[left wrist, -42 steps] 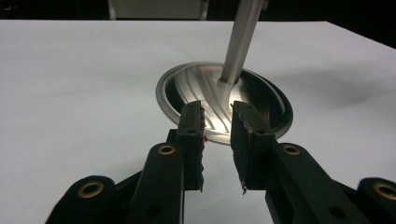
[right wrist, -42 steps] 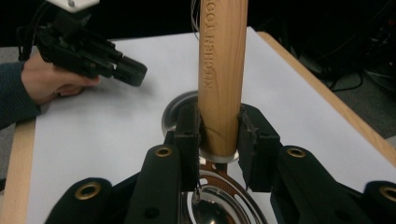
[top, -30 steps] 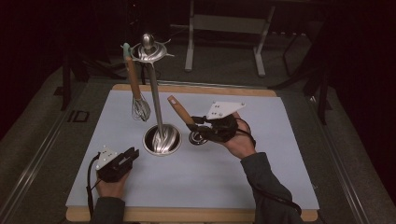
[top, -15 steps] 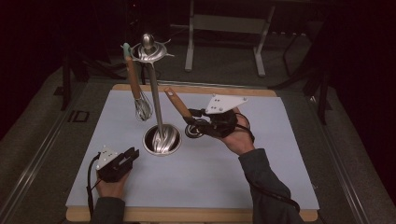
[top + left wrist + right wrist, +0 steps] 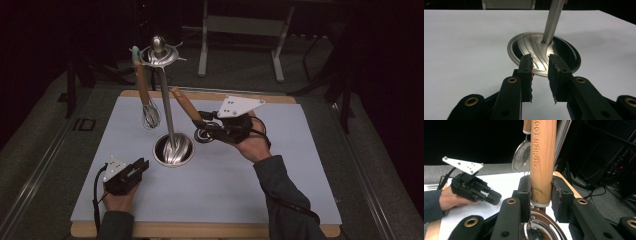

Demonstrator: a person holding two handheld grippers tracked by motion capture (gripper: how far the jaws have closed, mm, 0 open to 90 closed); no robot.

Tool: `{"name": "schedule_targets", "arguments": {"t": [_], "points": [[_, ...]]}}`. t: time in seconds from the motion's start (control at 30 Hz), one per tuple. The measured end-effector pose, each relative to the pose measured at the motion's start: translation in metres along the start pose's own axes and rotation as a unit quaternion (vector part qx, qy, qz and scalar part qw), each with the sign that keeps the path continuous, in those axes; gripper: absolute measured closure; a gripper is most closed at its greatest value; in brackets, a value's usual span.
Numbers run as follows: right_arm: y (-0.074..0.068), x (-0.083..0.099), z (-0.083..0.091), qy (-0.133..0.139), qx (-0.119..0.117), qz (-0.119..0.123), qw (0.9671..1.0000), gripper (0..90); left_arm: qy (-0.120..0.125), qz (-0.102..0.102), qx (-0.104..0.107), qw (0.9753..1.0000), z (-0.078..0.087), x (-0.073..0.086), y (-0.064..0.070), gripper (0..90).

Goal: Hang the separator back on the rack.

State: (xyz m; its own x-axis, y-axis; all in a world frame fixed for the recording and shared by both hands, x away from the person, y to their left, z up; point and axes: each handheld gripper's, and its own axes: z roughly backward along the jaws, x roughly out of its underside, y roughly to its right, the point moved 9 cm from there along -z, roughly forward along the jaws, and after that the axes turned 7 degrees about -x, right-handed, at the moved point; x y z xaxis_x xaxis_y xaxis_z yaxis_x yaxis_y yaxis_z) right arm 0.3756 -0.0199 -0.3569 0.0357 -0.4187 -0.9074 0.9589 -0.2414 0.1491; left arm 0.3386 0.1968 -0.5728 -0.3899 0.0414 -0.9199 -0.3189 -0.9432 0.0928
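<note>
high view: white table [image 5: 300, 190] amid a dark room.

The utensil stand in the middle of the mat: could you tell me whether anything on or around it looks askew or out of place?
Nothing is spilled or visibly damaged. The whisk hangs straight from the stand. The one thing off vertical is the wooden-handled utensil, which slants toward the stand's top because the right gripper is clamped on its handle. The left gripper rests open on the mat.

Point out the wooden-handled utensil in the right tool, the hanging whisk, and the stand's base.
wooden-handled utensil [image 5: 543, 157], right gripper view, handle middle
whisk [image 5: 151, 116], high view, wire head
stand base [image 5: 529, 45], left gripper view, dish surface
</note>
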Motion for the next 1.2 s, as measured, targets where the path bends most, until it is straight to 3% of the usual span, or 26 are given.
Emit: {"name": "schedule_targets", "arguments": {"t": [0.33,0.87,1.2], "points": [[-0.001,-0.013,0.001,0.001,0.005,0.015,0.9999,71.1,0.000,0.000,0.001,1.0000,0.000,0.000,0.000,73.5],[0.002,-0.044,0.002,0.027,0.014,0.024,0.9993,71.1,-0.001,0.000,0.001,1.0000,0.000,0.000,0.000,73.5],[0.007,-0.049,-0.007,0.025,0.006,0.013,0.9996,71.1,-0.001,0.000,0.002,1.0000,0.000,0.000,0.000,73.4]]}}
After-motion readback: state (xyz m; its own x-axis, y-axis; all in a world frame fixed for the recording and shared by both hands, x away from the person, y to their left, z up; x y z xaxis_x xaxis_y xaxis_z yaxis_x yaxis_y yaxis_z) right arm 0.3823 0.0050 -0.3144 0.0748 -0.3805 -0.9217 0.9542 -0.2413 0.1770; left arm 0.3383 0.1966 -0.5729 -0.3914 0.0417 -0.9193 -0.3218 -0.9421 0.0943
